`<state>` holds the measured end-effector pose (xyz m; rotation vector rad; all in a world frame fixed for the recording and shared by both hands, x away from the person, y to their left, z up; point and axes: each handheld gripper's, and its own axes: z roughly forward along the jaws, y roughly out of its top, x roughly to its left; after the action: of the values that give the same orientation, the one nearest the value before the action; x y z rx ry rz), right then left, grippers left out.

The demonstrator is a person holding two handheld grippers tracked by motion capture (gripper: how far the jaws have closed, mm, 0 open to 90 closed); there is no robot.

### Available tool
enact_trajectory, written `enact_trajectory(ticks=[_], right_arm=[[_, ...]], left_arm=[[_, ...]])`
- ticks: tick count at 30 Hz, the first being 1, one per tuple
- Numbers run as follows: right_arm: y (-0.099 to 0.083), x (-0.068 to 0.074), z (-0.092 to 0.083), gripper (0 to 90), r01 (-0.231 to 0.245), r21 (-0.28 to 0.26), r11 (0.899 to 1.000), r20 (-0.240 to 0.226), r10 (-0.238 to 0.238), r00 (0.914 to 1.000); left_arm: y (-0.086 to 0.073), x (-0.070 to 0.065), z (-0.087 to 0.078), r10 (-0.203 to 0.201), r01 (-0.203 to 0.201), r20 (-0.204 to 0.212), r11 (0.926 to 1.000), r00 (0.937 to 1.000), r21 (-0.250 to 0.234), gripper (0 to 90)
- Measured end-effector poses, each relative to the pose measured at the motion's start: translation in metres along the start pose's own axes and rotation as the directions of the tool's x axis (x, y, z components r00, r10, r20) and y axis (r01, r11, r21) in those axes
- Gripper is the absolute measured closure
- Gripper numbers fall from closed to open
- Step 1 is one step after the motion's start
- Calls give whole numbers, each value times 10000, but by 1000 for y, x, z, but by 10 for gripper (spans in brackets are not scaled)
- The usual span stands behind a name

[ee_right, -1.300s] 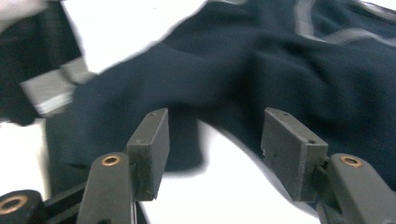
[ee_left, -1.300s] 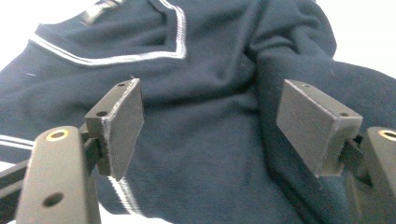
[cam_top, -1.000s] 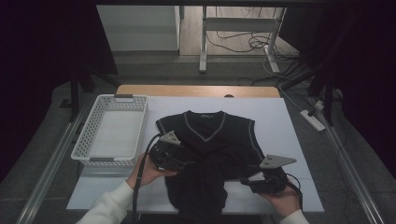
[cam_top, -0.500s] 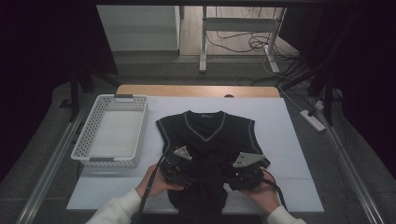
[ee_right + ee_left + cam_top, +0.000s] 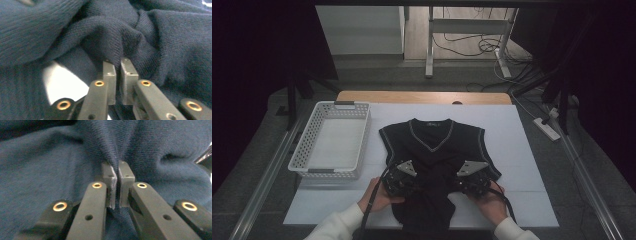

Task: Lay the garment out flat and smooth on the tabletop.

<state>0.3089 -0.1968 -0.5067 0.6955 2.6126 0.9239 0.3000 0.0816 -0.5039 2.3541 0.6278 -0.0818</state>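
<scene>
Dark knit vest (image 5: 434, 150): flat on desk (image 5: 522, 150). Left hand-held gripper (image 5: 408, 182) and right hand-held gripper (image 5: 464, 184), jaws just closed, each pinch a lower fabric fold.

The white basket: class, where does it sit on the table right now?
In the high view the white basket sits at the table's left, just left of the dark sweater vest.

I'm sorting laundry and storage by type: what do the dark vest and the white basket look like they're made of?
The vest looks like knitted yarn, matte, maybe wool or cotton: fine ribbed stitches show in both gripper views, and it bunches softly where the left gripper and right gripper pinch it. The basket looks like moulded white plastic, slightly glossy, with perforated lattice walls.
</scene>
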Motion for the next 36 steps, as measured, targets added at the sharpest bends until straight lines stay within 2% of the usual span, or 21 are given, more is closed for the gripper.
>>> enact_trajectory(ticks=[4, 7, 14, 19, 22, 25, 27, 28, 29, 31, 33, 36], right_arm=[[-9, -9, -24, 858, -237, -277, 9993, -346, 227, 9991], [-23, -20, -47, 860, -524, -518, 9973, -181, 515, 9985], [-46, -44, -85, 863, -1285, -933, 9873, 353, 1323, 9906], [-65, -64, -99, 863, -1991, -1139, 9733, 616, 2069, 9764], [-68, -69, -95, 863, -2070, -1046, 9727, 681, 2147, 9743], [-65, -66, -89, 829, -1935, -1028, 9757, 736, 2015, 9767], [-60, -61, -90, 681, -1807, -1224, 9759, 857, 1917, 9777], [-59, -58, -93, 641, -1753, -1355, 9752, 866, 1879, 9784], [-56, -52, -97, 586, -1648, -1601, 9732, 825, 1795, 9803], [-51, -41, -104, 538, -1413, -1967, 9702, 713, 1579, 9849], [-45, -28, -108, 484, -1083, -2167, 9702, 816, 1286, 9883], [-39, -14, -105, 452, -788, -2300, 9700, 783, 991, 9920]], left_arm=[[-7, 3, -17, -154, 152, -77, 9995, 9999, -269, 855], [-11, 3, -24, -154, 149, -155, 9994, 9998, -306, 855], [-20, 7, -39, -382, 362, -392, 9981, 9985, -497, 856], [-27, 13, -45, -572, 551, -347, 9967, 9978, -600, 856], [-27, 11, -45, -542, 519, -386, 9969, 9978, -584, 856], [-26, 13, -41, -595, 572, -431, 9970, 9973, -530, 855], [-25, 14, -38, -626, 604, -482, 9972, 9969, -449, 855], [-25, 15, -37, -676, 655, -470, 9969, 9966, -446, 854], [-25, 16, -36, -695, 674, -474, 9968, 9965, -436, 854], [-25, 17, -36, -726, 704, -470, 9965, 9963, -458, 854], [-24, 18, -36, -731, 709, -461, 9963, 9963, -478, 854], [-23, 17, -36, -727, 702, -496, 9963, 9961, -494, 854]])
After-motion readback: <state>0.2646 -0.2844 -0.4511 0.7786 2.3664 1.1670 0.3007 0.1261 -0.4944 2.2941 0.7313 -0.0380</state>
